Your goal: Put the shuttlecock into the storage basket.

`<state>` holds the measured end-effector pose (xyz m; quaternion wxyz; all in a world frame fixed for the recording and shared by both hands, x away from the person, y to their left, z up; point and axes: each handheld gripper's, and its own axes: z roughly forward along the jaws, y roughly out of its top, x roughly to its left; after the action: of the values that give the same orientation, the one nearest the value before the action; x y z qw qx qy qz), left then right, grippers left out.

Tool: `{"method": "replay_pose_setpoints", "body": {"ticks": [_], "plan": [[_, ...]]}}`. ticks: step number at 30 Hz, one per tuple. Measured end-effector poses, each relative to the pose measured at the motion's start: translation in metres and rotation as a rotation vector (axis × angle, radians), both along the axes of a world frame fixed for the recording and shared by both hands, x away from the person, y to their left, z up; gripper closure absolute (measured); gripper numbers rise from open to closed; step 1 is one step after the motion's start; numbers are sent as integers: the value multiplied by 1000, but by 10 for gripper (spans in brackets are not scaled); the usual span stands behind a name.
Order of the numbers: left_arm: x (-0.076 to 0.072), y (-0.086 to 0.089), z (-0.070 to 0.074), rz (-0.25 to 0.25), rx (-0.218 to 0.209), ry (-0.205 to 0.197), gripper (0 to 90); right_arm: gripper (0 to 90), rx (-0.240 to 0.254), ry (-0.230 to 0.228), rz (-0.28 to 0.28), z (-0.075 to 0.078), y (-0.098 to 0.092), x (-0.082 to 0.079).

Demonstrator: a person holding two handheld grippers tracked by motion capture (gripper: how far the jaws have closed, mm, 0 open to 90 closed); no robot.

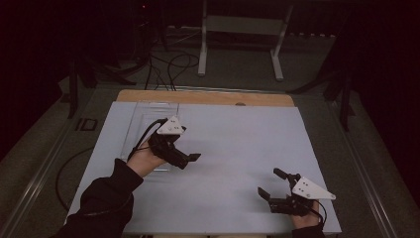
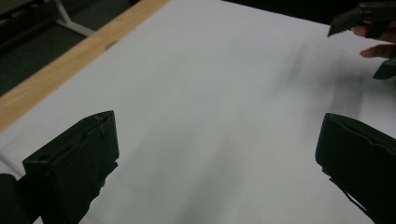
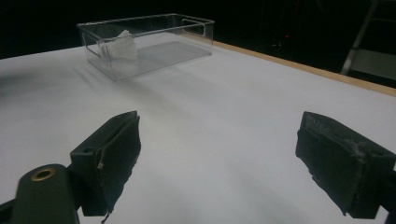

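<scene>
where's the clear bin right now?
The clear plastic bin sits on the table's far left part in the high view, just beyond the left gripper; the right gripper view shows something white inside it.

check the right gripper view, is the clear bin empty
No, the clear bin holds a white crumpled piece at its near end.

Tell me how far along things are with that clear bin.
Looks barely begun. The clear bin sits at the table's far left with something white inside. Left gripper hovers open beside it, and right gripper is open near the front edge. Neither holds anything.
</scene>
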<state>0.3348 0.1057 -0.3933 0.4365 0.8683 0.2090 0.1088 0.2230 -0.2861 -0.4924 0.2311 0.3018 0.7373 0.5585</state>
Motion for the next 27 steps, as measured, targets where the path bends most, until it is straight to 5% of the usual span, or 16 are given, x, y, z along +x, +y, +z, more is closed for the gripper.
{"method": "replay_pose_setpoints", "body": {"ticks": [12, 19, 27], "plan": [[-15, -16, -22, -42, -35, 24, 0, 135, 3, -1, 1, 0, 0, 0], [-23, -21, -41, -75, -10, 34, 0, 134, 3, 1, 5, 0, 0, 0], [-30, -14, -58, -83, -66, 56, 0, 134, 0, 2, 7, 0, 0, 0]]}}
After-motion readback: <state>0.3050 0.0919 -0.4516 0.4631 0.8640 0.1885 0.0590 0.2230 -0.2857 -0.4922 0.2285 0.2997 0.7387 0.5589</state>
